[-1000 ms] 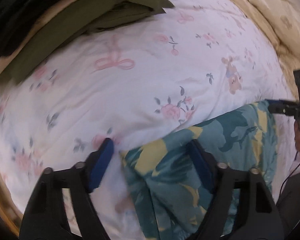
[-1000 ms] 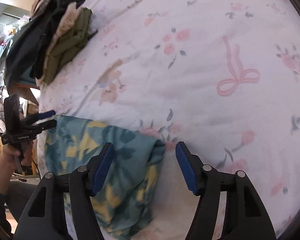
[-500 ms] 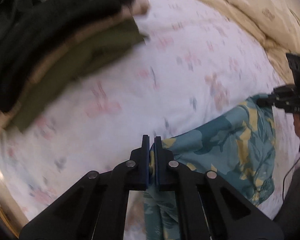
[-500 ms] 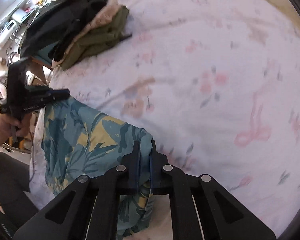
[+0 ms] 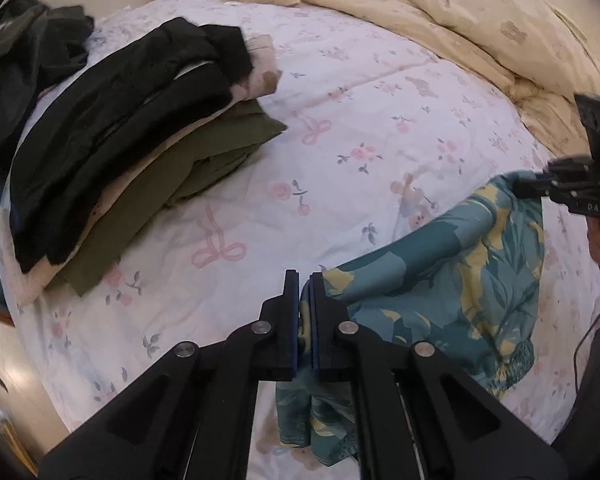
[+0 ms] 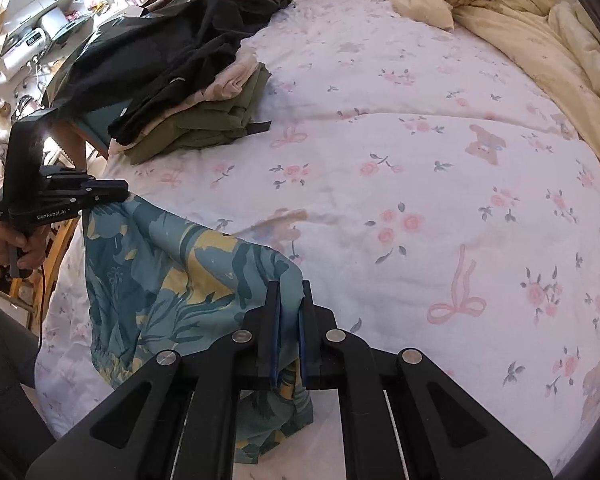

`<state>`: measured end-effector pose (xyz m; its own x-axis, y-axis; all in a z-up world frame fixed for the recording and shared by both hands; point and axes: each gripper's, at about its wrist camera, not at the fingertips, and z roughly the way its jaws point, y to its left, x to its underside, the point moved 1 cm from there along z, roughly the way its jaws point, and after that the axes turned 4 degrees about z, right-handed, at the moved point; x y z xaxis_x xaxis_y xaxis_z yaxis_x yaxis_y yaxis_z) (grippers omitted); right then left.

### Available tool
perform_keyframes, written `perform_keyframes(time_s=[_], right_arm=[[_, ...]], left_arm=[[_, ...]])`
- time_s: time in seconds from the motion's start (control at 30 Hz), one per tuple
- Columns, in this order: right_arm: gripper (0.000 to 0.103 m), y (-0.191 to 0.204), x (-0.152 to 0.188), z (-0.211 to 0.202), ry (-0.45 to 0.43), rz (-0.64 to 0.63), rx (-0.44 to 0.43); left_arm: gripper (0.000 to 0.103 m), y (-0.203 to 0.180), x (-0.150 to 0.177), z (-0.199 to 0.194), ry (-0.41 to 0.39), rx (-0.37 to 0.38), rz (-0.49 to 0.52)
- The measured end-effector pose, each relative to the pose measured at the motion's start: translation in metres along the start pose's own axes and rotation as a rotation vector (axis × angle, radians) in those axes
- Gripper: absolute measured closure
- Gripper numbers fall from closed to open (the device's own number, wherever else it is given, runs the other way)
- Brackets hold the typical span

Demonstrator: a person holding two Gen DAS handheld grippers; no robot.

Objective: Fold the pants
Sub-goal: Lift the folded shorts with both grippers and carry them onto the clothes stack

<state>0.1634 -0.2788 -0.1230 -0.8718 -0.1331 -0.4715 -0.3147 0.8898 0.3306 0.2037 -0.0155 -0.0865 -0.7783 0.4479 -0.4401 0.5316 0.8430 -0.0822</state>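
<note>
The teal pants with yellow flowers (image 5: 440, 280) hang stretched between my two grippers above the floral bedsheet (image 5: 380, 120). My left gripper (image 5: 305, 280) is shut on one corner of the cloth, which bunches below its pads. In the same view my right gripper (image 5: 518, 188) pinches the far corner. From the right wrist, my right gripper (image 6: 287, 292) is shut on a fold of the pants (image 6: 172, 272). My left gripper (image 6: 120, 194) clamps the other end at the left. The lower hem sags onto the bed.
A pile of folded dark, beige and olive clothes (image 5: 140, 128) lies at the bed's left side. A rumpled cream duvet (image 5: 460, 20) fills the far right. A person's hand (image 6: 4, 240) holds the left gripper's handle near wooden furniture (image 6: 56, 248).
Both grippers stood open around the pants' edge on the bed. They have since shut on the cloth and risen, lifting it off the sheet.
</note>
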Motion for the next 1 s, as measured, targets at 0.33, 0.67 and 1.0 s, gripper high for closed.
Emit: perform_keyframes(time_s=[0.33, 0.67, 1.0], right_arm=[[0.031, -0.042, 0.026, 0.022, 0.134, 0.308, -0.076], [0.058, -0.035, 0.055, 0.066, 0.246, 0.397, -0.161], [0.097, 0.009, 0.027, 0.019, 0.057, 0.304, -0.126]], left_arm=[[0.024, 0.041, 0.059, 0.030, 0.175, 0.094, -0.452], [0.075, 0.002, 0.061, 0.057, 0.228, 0.125, -0.362], [0.101, 0.011, 0.043, -0.004, 0.098, 0.100, -0.296]])
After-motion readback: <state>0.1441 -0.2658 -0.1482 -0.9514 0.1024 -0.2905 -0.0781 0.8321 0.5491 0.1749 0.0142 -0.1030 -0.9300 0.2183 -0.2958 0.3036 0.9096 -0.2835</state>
